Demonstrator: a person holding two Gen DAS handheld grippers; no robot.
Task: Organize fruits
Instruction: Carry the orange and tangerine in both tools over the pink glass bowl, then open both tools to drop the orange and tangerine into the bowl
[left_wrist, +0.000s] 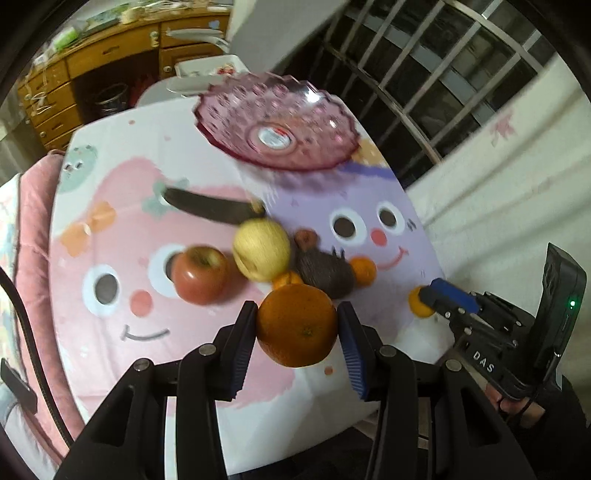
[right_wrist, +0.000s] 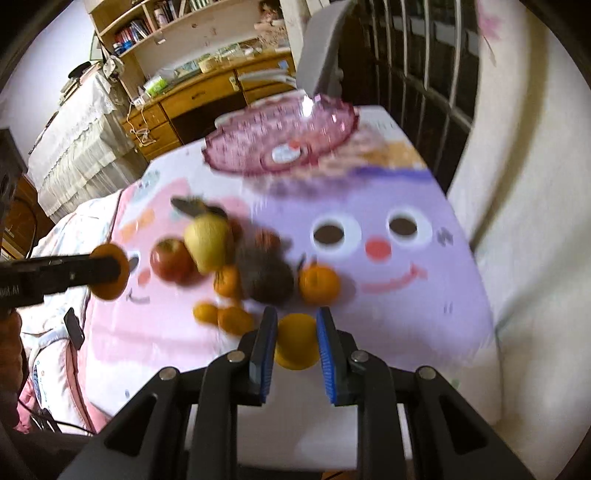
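Note:
My left gripper (left_wrist: 297, 325) is shut on a large orange (left_wrist: 297, 325) and holds it above the table; it also shows in the right wrist view (right_wrist: 110, 271). My right gripper (right_wrist: 297, 339) is shut on a small yellow-orange mandarin (right_wrist: 297, 341); it shows at the right in the left wrist view (left_wrist: 421, 301). On the cartoon tablecloth (left_wrist: 129, 221) lie a red apple (left_wrist: 201, 273), a yellow pear (left_wrist: 262, 249), a dark avocado (left_wrist: 325, 271), a dark banana (left_wrist: 210, 208) and small mandarins (right_wrist: 319, 284). An empty pink glass bowl (left_wrist: 277, 118) stands at the far side.
A wooden desk with drawers (right_wrist: 192, 99) and a grey chair (right_wrist: 321, 51) stand beyond the table. A barred window (left_wrist: 424, 74) and white wall are on the right. A pink quilt (left_wrist: 33, 229) lies on the left.

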